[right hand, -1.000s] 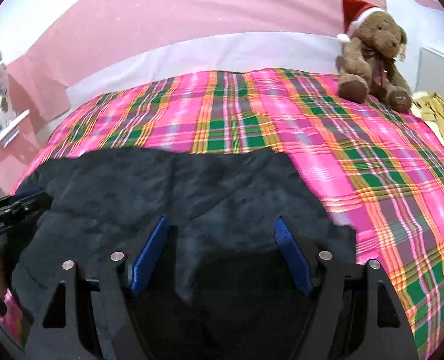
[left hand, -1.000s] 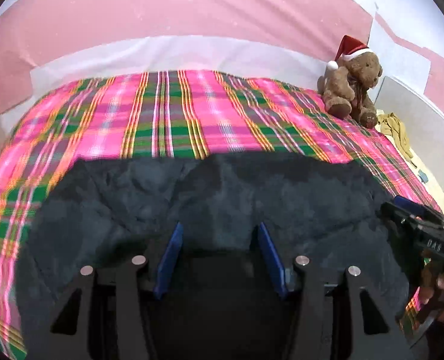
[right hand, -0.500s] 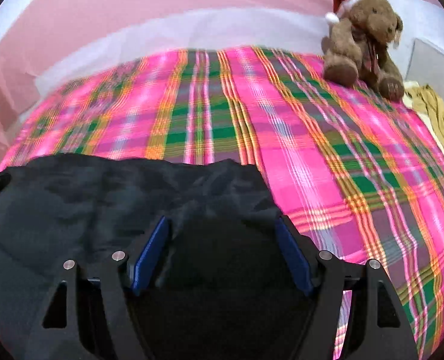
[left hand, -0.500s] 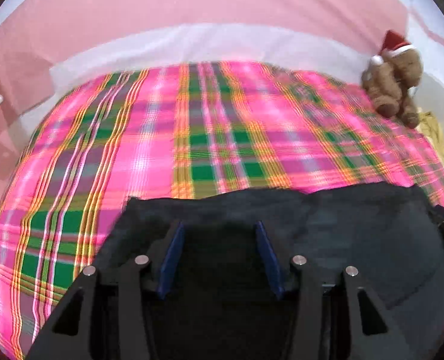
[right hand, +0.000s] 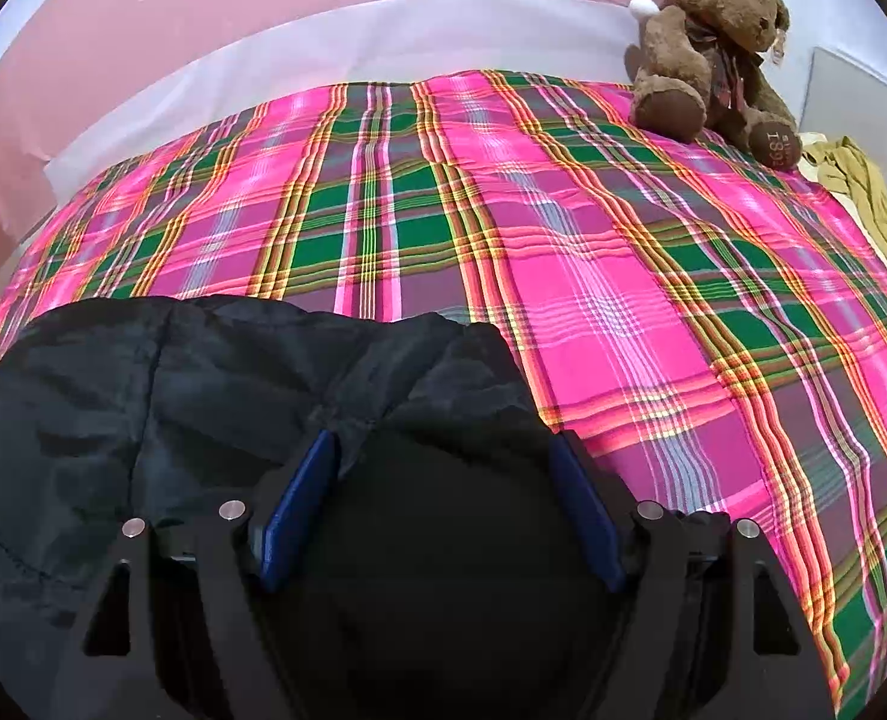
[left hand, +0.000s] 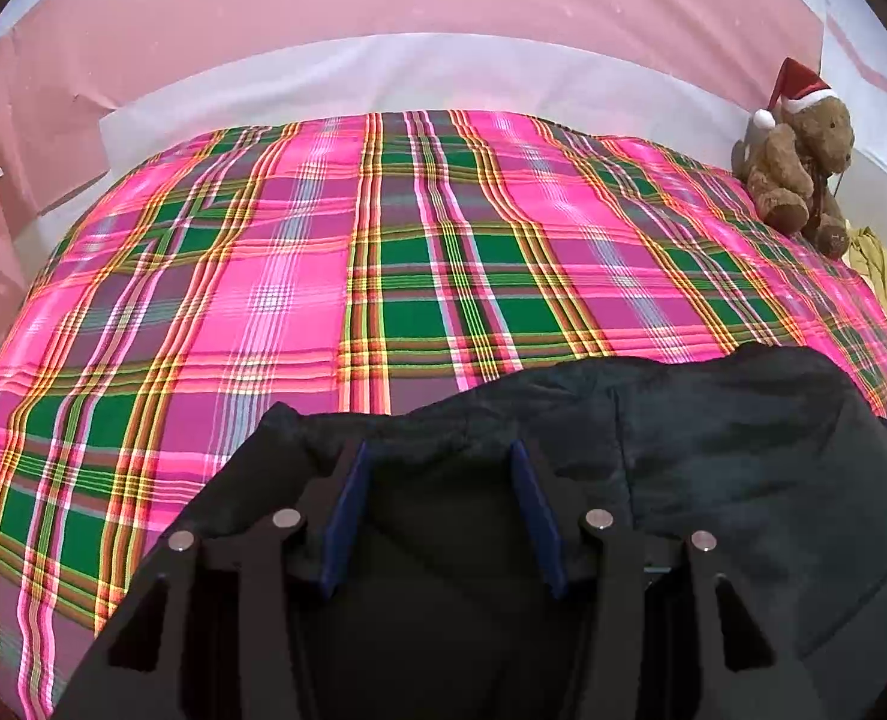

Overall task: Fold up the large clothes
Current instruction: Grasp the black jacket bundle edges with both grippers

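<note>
A large dark navy garment (left hand: 743,450) lies on the near part of a pink and green plaid bedspread (left hand: 323,276). Its bunched far edge drapes over and between the blue pads of my left gripper (left hand: 437,456), which is shut on a thick fold of it. In the right wrist view the same garment (right hand: 143,396) spreads to the left, and my right gripper (right hand: 443,444) is shut on a bulging fold at its right corner. The fabric hides both sets of fingertips.
A brown teddy bear (right hand: 707,54) in a red Santa hat sits at the bed's far right corner. A yellow cloth (right hand: 863,186) lies just beyond it. A pink and white wall runs behind the bedspread (right hand: 623,300), much of which is bare past the garment.
Both grippers have come down and back toward the near side, bringing the garment's edge along. The garment covers less of the bed and more plaid shows beyond it.
</note>
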Demonstrator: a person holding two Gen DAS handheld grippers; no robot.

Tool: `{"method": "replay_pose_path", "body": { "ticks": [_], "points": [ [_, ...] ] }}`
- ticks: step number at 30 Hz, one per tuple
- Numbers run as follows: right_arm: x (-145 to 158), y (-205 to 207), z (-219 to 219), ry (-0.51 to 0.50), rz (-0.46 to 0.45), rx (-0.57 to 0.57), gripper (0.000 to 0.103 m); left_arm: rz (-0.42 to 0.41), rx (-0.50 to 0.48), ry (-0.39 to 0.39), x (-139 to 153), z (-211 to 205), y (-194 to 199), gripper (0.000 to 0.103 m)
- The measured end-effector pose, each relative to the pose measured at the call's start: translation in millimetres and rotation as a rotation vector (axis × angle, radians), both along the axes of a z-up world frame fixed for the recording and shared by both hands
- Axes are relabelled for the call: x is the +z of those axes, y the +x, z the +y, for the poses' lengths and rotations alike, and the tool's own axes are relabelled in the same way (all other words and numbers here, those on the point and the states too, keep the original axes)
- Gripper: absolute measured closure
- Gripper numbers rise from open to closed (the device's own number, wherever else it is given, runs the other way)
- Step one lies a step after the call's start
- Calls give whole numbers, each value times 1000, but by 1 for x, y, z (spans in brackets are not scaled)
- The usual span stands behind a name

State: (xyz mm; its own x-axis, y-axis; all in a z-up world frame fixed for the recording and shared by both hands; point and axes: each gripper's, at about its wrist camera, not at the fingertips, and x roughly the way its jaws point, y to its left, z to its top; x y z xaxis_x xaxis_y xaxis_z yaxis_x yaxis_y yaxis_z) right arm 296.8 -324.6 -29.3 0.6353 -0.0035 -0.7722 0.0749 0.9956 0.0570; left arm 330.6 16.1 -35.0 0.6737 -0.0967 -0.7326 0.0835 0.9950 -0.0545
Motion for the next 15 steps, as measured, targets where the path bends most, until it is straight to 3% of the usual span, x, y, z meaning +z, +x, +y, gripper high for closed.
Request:
{"method": "replay_pose_path", "body": {
  "ticks": [4, 8, 11, 13, 15],
  "points": [
    [19, -7, -6, 16, 8, -5, 30, 17, -13, -30, 24, 9, -9, 54],
    [48, -31, -13, 17, -64, 14, 30, -56, -41, -28, 51, 33, -30, 54],
    [37, -28, -19, -37, -34, 4, 30, -16, -26, -10, 35, 45, -23, 53],
    [21, -21, -25, 13, 0, -5, 30, 15, -20, -23, 17, 46, -16, 53],
    [12, -18, -25, 11, -3, -11, 29, -4, -7, -29, 9, 43, -15, 53]
  ]
}}
